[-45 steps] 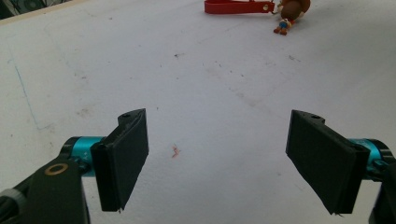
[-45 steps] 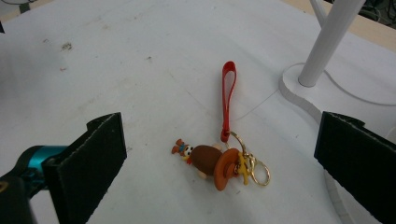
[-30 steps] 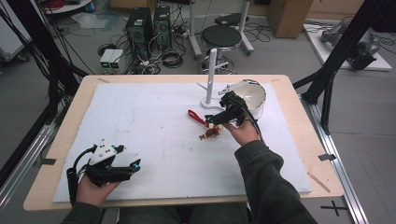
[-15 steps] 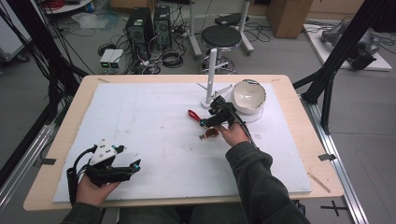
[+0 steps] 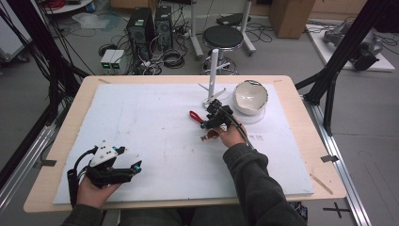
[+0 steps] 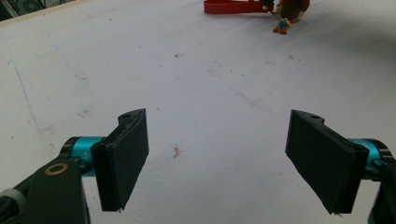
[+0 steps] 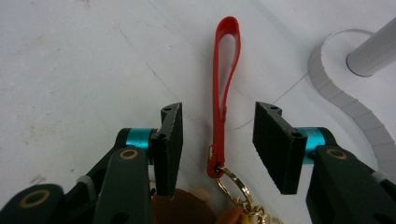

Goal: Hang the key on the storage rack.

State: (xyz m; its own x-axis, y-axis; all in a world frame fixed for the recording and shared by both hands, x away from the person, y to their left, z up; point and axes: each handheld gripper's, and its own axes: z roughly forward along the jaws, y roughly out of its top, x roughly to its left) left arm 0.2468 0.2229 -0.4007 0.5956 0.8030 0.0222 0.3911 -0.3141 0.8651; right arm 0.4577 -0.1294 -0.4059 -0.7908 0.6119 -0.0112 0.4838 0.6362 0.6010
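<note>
A red strap lies flat on the white mat. A gold ring joins it to a small brown figure. My right gripper is low over the strap's ring end. Its jaws have just been closing; the strap runs between them, with a gap on each side. From above, the right gripper points toward the strap. My left gripper rests open near the mat's front left with nothing between its jaws. The left gripper view shows the strap and figure far off.
A white bowl stands at the back right of the mat. A white post on a flat base rises just behind the right gripper. Beyond the table are a stool, computer cases and cables.
The right hand came left and down from beside the bowl onto the strap, and its jaws narrowed. The left hand stayed where it was.
</note>
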